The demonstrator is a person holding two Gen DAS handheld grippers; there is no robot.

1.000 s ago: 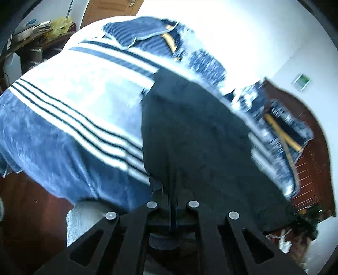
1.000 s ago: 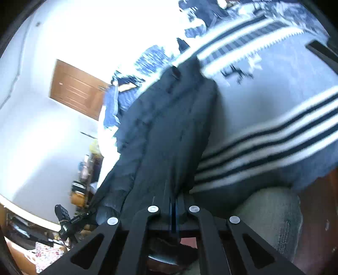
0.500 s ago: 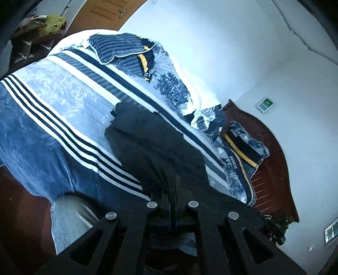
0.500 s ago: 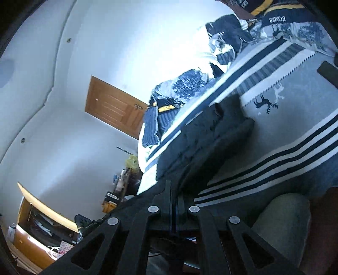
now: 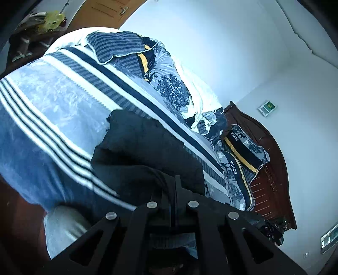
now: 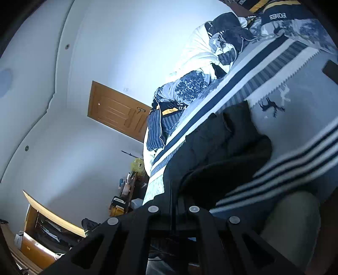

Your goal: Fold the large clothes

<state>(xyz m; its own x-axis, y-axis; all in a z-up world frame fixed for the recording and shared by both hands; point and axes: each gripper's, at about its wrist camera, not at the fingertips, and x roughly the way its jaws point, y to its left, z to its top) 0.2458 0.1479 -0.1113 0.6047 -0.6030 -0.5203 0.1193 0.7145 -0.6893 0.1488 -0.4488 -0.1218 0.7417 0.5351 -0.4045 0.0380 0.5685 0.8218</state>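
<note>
Both clenched on the black garment [image 5: 147, 148]: left gripper [image 5: 175, 186] and right gripper [image 6: 172, 190] pinching its near edge, remainder draped far across the striped blanket [image 5: 52, 110].

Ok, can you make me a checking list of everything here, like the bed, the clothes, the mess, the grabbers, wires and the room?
Surface: bed blanket, blue with white and dark stripes, deer print at one end.
Job's things: dark garment lying bunched on the blanket, its near edge lifted toward both grippers.
Clutter: rumpled quilt and pillows along the far side; a dark flat object on the blanket, too small to identify.
Grippers: left gripper and right gripper, fingers closed together on the garment's edge.
Cables: nothing seen.
Surroundings: wooden door, wooden headboard, cluttered shelf, white walls.
</note>
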